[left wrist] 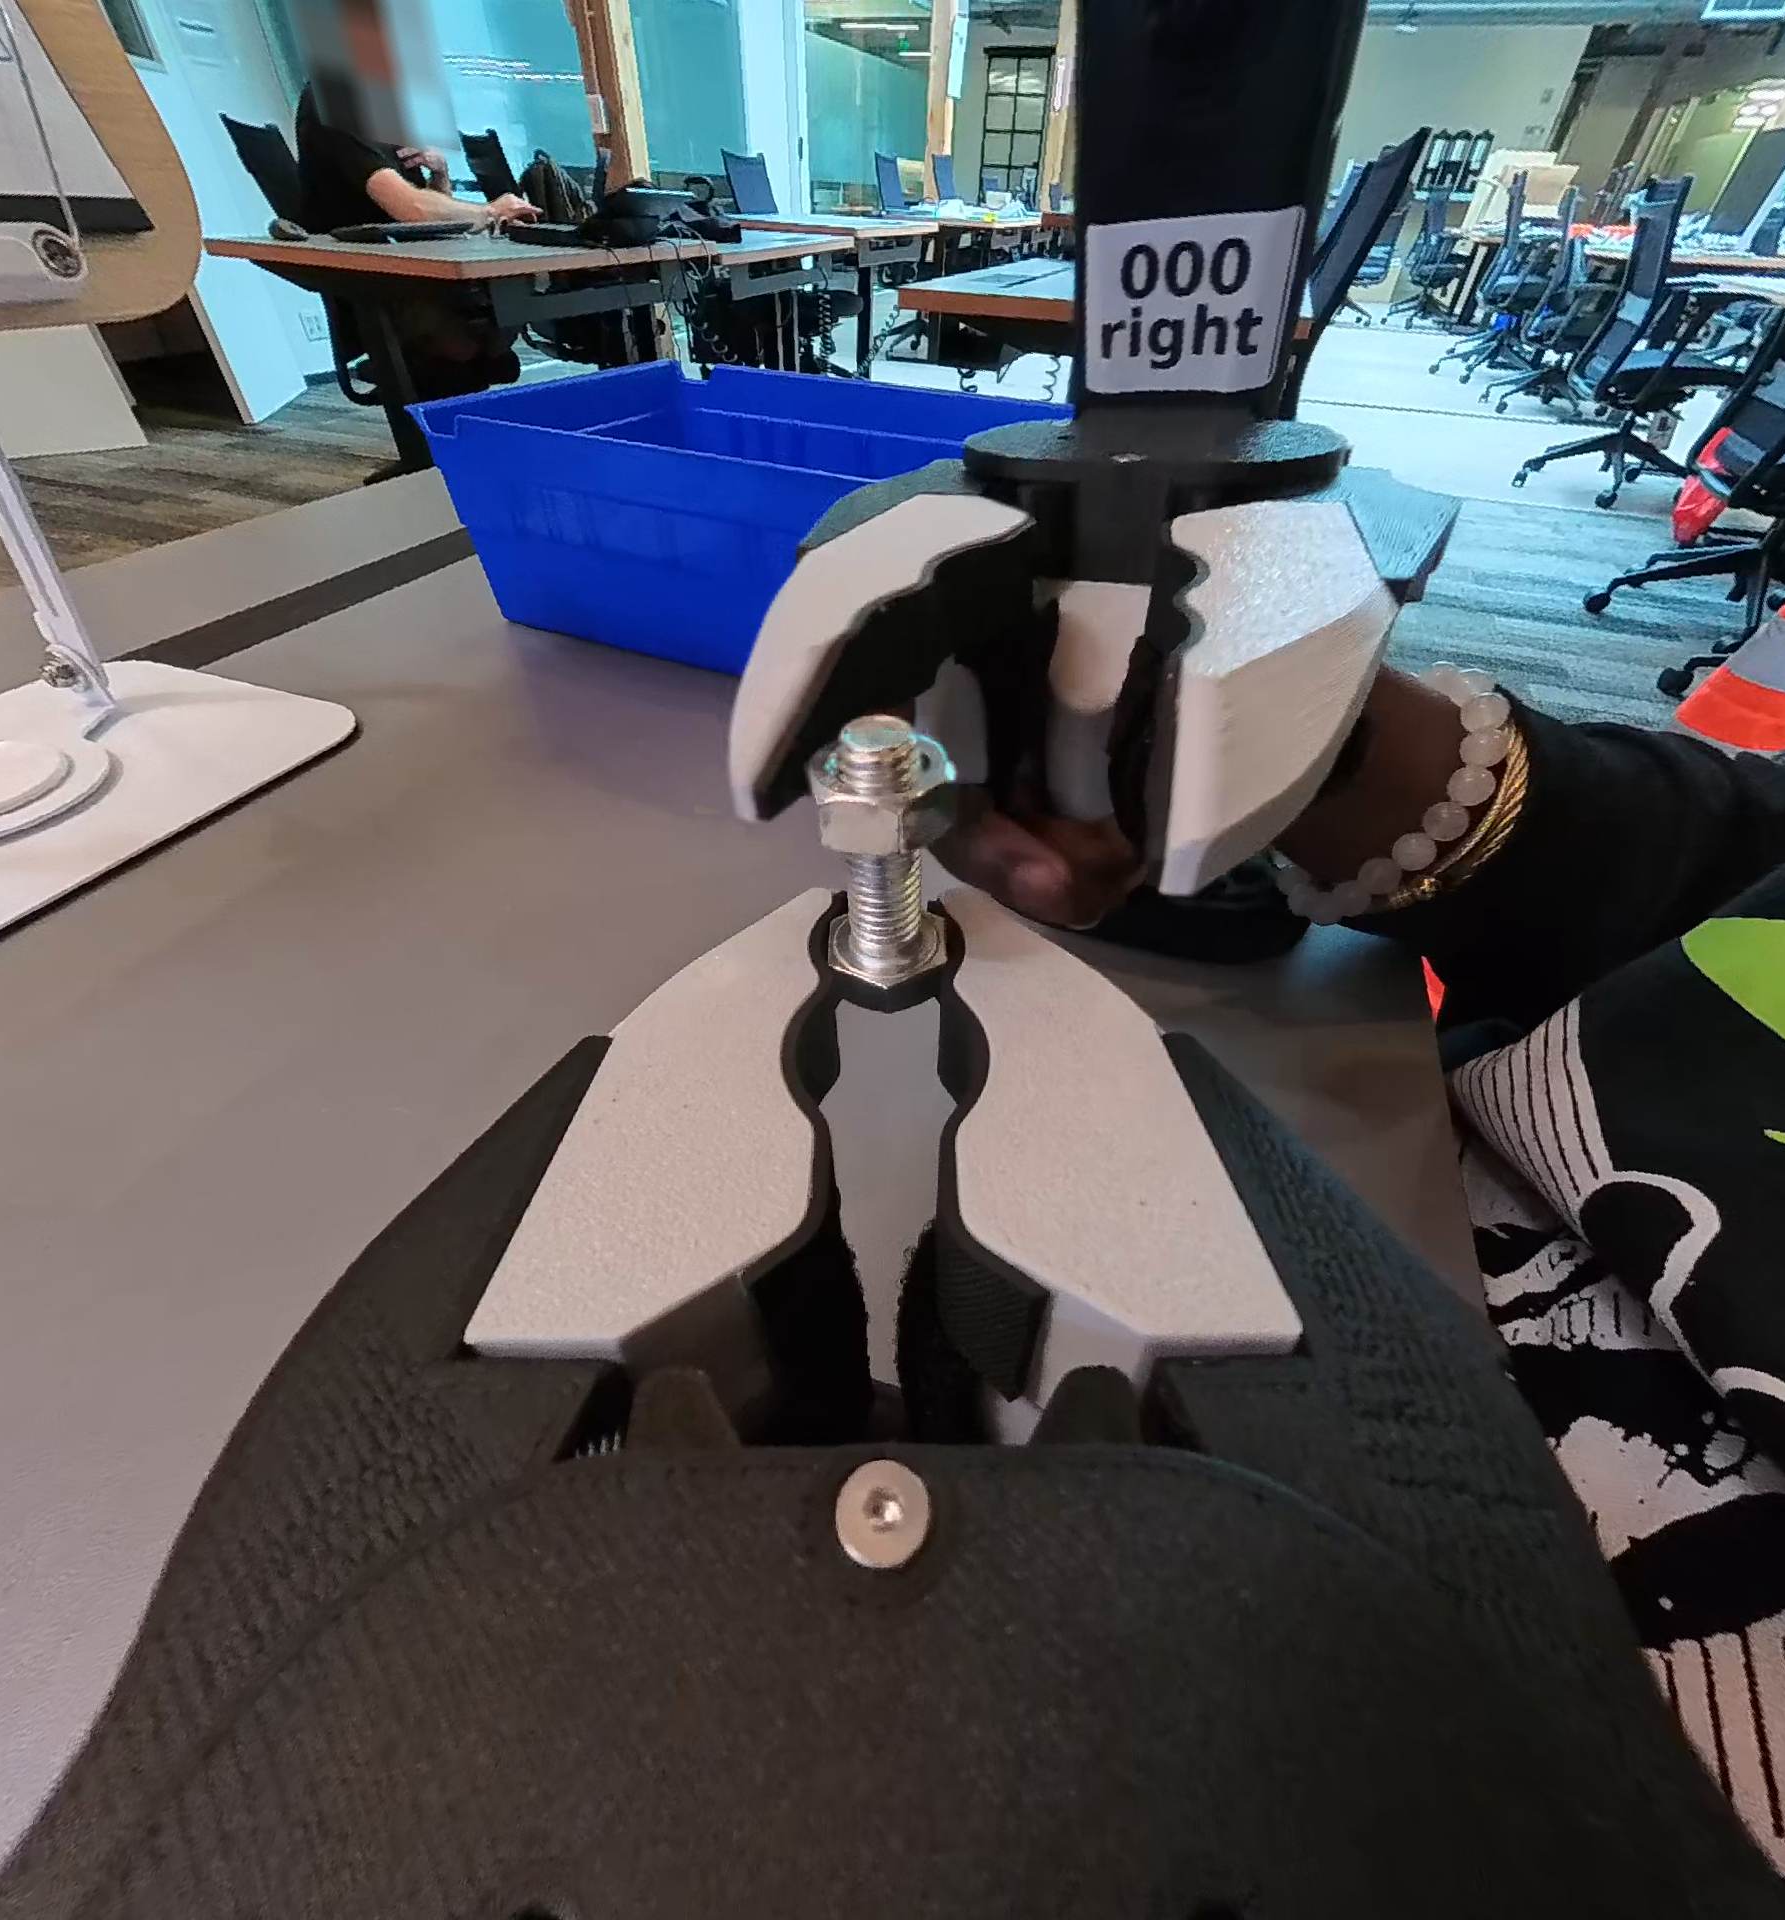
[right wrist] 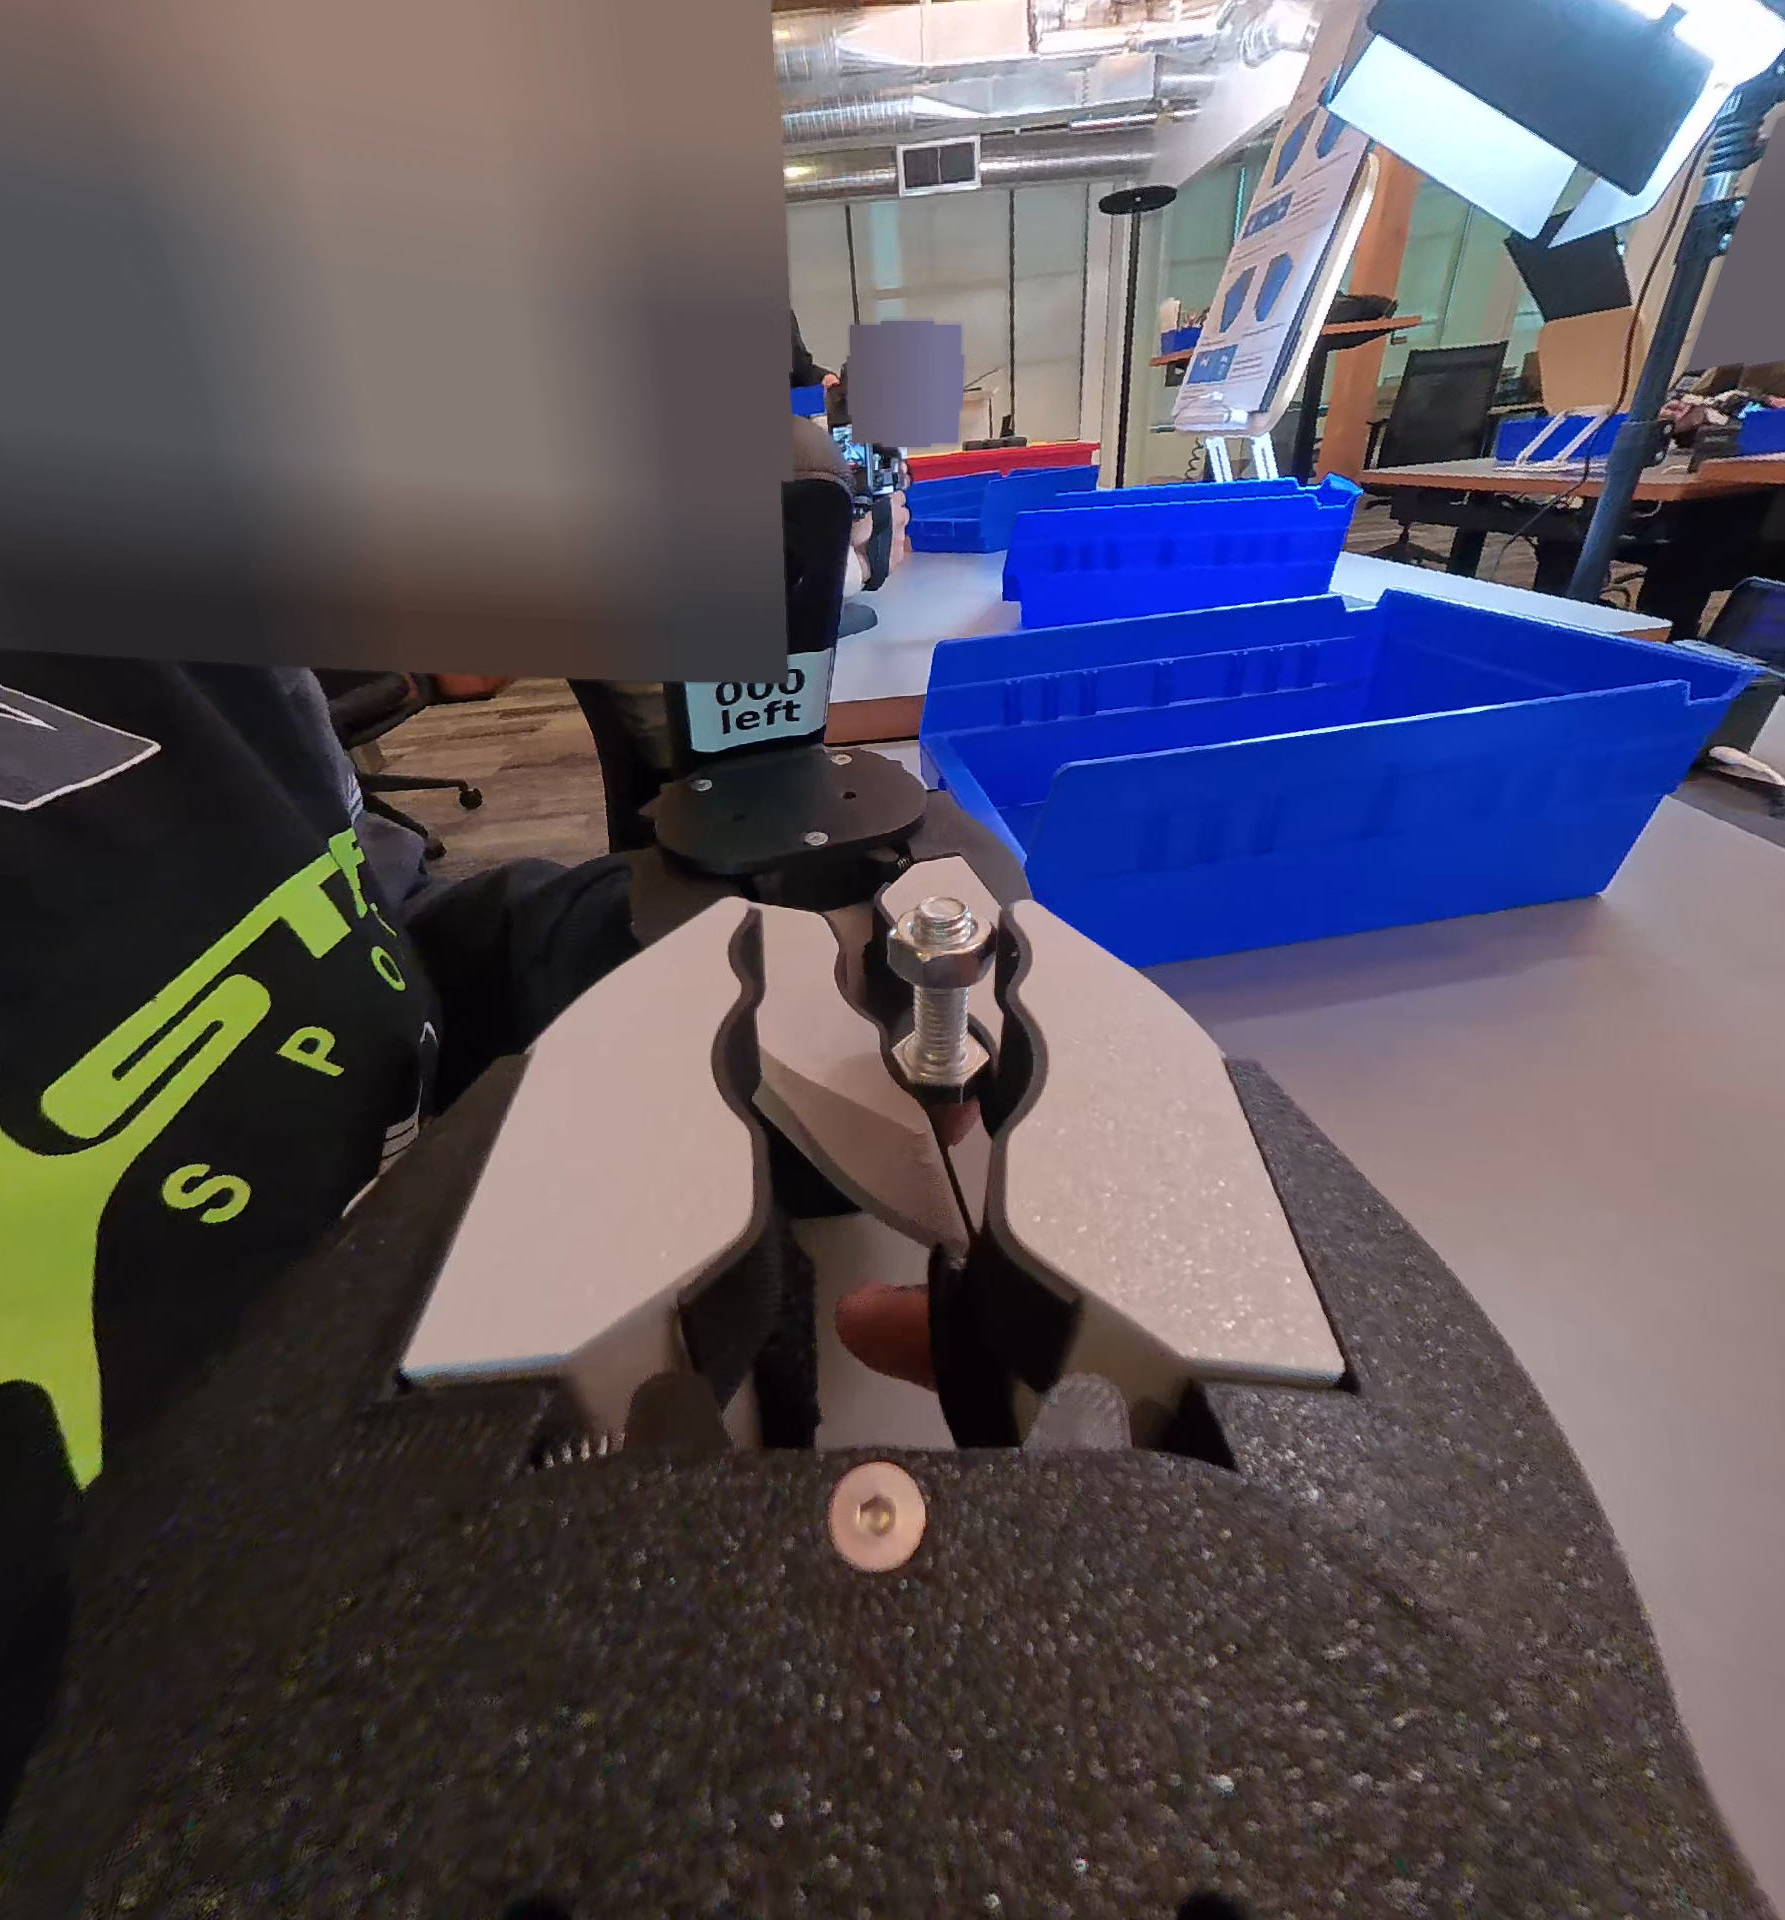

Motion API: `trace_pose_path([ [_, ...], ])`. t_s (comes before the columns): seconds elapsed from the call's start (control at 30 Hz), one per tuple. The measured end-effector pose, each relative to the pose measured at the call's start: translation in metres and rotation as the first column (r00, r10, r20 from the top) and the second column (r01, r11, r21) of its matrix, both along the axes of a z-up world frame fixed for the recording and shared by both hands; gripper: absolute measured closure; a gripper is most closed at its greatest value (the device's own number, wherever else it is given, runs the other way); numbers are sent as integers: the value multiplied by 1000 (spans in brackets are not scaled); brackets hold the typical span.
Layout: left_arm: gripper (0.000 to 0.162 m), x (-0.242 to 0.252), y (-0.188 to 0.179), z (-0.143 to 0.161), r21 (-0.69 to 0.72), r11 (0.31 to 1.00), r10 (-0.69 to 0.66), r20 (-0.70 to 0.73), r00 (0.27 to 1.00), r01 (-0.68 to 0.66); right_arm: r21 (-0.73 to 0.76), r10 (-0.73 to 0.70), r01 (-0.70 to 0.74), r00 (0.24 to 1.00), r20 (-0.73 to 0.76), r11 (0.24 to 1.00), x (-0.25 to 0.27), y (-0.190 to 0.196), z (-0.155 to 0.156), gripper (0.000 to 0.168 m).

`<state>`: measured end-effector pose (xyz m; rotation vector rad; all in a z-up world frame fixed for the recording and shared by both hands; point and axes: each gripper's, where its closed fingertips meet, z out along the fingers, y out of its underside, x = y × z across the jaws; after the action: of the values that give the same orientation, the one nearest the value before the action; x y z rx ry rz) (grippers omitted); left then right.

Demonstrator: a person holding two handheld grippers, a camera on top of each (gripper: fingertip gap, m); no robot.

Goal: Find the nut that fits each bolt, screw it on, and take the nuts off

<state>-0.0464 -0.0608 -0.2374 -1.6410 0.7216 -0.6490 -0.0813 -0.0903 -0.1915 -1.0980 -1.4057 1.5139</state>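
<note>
Left wrist view: the bolt (left wrist: 880,883) is held upright, threads up, its hex head pinched at the tips of the left gripper (left wrist: 886,961), whose fingers (left wrist: 701,1132) are closed on the head. A hex nut (left wrist: 872,805) is seen high on the thread, near the tip. The right gripper (left wrist: 955,748) is seen from the side, coming down from above; its near finger is at the nut, the other well apart, so its fingers are spread, not clamped. A blue bin (left wrist: 649,520) is set behind on the grey table (left wrist: 348,935).

Step judged: nut being turned on the bolt; whether on or off cannot be told from a single moment. Next move is judged to call for the right fingers to be closed square on the nut flats, then a turn, with the bolt head kept locked so it is not spun.

Right wrist view: the same bolt (right wrist: 938,1013) and nut (right wrist: 938,943) are seen between the right gripper (right wrist: 883,961) fingers (right wrist: 618,1143); a clear gap is seen at the left side of the nut, the right finger just beside it, contact not certain. The left gripper (right wrist: 940,1081) is seen below, gripping the head.

Shown only here: the gap at the nut, the bin (right wrist: 1335,790) interior partly seen, no parts visible, more bins behind. Shown only in the left view: the pinch on the bolt head seen from directly behind.
</note>
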Motion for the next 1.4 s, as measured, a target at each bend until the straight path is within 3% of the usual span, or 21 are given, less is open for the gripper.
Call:
trace_pose_path([
  [0.3, 147, -1, 1, 0, -6, 1000, 4, 3, 1000, -4, -5, 18, -18, 1000, -19, 1000, 20, 3, 5, 155],
  [0.4, 147, 0, 1, 0, -5, 1000, 3, -1, 1000, -3, 0, -19, 19, 999, -29, 1000, 18, 8, 6, 152],
  [0.67, 147, 1, 0, 0, 0, 1000, -7, -5, 1000, 7, -8, -33, 32, 999, -23, 999, 1, 7, 1, 120],
  [0.93, 147, -1, 1, 1, 0, 1000, 4, 4, 1000, -4, 4, -16, 16, 1000, -10, 1000, 5, 3, 0, 130],
  [1.07, 147, -2, 2, 1, -4, 1000, 8, 7, 1000, -8, -6, 16, -16, 1000, -14, 1000, 19, 1, 2, 152],
  [1.13, 147, -1, 2, 1, -6, 1000, 7, 6, 1000, -7, -3, 13, -13, 1000, -20, 1000, 23, 2, 3, 154],
  [1.4, 147, -1, 1, 0, -3, 1000, 1, -3, 1000, -1, 0, -61, 61, 998, -32, 998, 9, 11, 3, 126],
])
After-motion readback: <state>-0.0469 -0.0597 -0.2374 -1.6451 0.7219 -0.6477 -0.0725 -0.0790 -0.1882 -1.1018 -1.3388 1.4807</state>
